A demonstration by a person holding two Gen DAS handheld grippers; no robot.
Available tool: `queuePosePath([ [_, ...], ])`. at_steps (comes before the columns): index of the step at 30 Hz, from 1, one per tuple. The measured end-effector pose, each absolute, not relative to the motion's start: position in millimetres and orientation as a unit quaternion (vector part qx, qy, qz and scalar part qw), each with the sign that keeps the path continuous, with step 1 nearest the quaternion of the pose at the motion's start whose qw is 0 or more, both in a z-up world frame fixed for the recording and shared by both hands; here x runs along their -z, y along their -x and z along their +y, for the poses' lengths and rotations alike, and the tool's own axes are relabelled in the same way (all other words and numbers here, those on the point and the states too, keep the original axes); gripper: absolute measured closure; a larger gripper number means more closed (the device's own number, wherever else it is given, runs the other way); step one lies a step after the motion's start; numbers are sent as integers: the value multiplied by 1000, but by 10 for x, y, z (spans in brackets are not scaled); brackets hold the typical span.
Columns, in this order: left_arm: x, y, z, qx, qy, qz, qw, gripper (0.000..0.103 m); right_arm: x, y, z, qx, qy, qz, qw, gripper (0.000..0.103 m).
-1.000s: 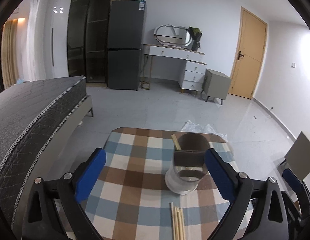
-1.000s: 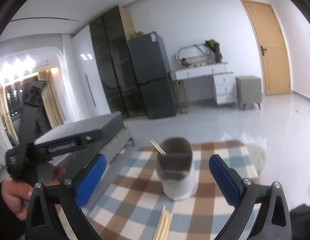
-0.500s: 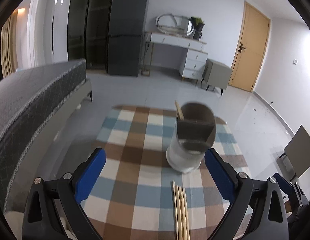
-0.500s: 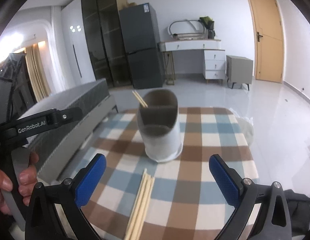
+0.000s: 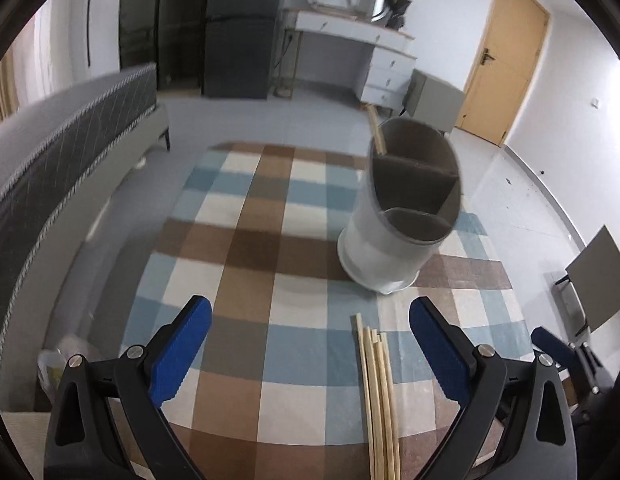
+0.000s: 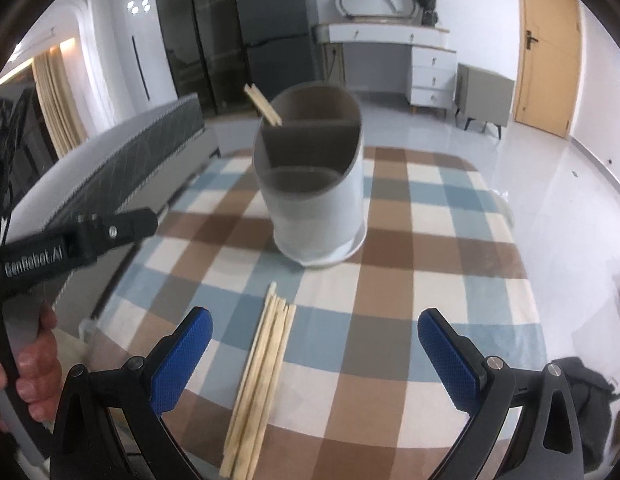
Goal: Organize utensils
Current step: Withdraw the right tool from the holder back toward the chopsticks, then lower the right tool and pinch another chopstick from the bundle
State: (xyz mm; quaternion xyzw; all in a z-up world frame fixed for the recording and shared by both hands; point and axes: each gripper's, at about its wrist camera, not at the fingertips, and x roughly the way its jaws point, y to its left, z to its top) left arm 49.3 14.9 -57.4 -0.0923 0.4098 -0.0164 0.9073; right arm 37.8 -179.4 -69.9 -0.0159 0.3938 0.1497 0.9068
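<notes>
Both jaws gape wide and hold nothing: left hand-held gripper [image 5: 310,344] and right hand-held gripper [image 6: 315,354] hang over the checked counter [image 5: 246,248]; a bundle of loose chopsticks [image 6: 262,364] lies flat on the cloth just in front of the grey utensil holder [image 6: 314,196] (three compartments, the back one has a couple of chopsticks in holder [image 6: 264,106] leaning left); bed [image 5: 62,148] off to the left

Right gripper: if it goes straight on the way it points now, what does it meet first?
Probably the utensil holder, roughly centred ahead of the open right gripper. The loose chopsticks lie lower, on the checked tablecloth; depth is unclear.
</notes>
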Motion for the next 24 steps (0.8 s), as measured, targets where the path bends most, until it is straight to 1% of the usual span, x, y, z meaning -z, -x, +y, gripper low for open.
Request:
queuePosePath([
  [8,832,-727,306,-30,100,450,887,6,1096,-615,-1586,-158,33,458,874,1],
  [13,892,-815,384,-38,124,470,873,6,1279,-751,-1503,-143,52,477,866,1],
  [15,929,-851,420,-41,138,482,864,6,1334,-798,-1502,-128,62,481,865,3],
  [16,950,-864,435,-43,145,488,860,6,1364,-827,-1512,-123,60,486,863,9],
  [17,966,-875,444,-44,150,493,856,6,1374,-847,-1518,-123,57,490,861,12],
  [19,994,-895,452,-44,156,500,851,6,1430,-891,-1536,-115,52,500,857,15],
  [21,1003,-904,454,-46,158,504,848,6,1467,-917,-1529,-106,62,505,854,21],
  [23,1007,-916,455,-44,160,507,846,6,1495,-935,-1517,-111,61,512,850,29],
  [24,1009,-930,463,-43,162,508,845,6,1510,-937,-1500,-111,66,514,848,32],
])
